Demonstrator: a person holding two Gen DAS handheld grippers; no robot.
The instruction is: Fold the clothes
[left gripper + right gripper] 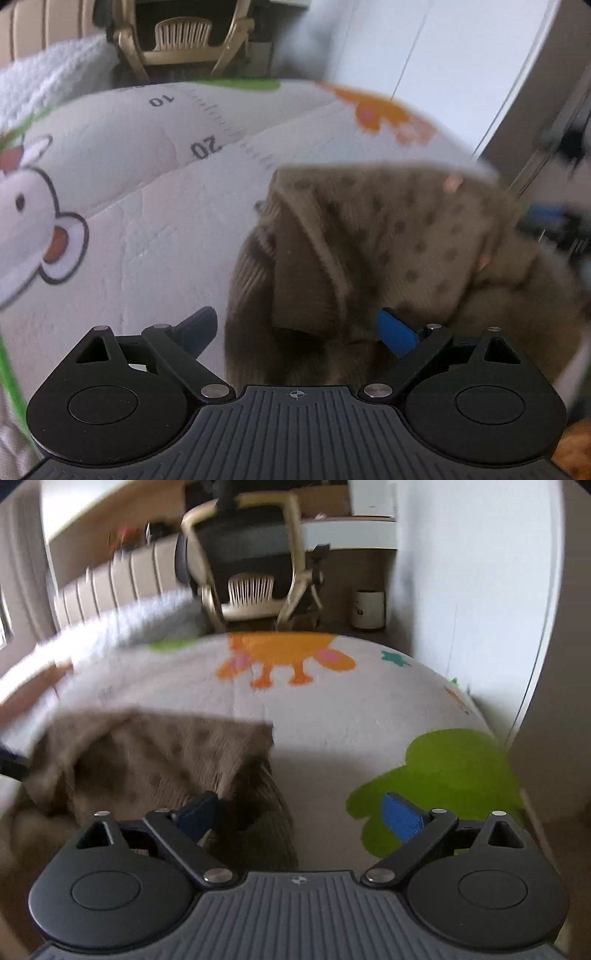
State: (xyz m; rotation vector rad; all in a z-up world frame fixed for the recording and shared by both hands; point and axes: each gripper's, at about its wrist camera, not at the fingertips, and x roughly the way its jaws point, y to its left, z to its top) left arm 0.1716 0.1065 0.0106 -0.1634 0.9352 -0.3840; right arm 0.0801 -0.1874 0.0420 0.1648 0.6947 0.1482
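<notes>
Both the left hand-held gripper (301,328) and the right hand-held gripper (301,812) have fingers spread apart, gripping nothing. The brown dotted garment (388,236) lies bunched on the printed bed cover (155,206), its ribbed hem rolled under and one layer flapped over. Likely risk: a pinch taking several overlapping layers at once, locking in the creases.

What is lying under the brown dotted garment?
The brown dotted garment lies on a white cartoon-print mat, which shows around it. The part of the mat directly beneath is covered, so anything there cannot be seen. Both the left gripper and right gripper are open.
</notes>
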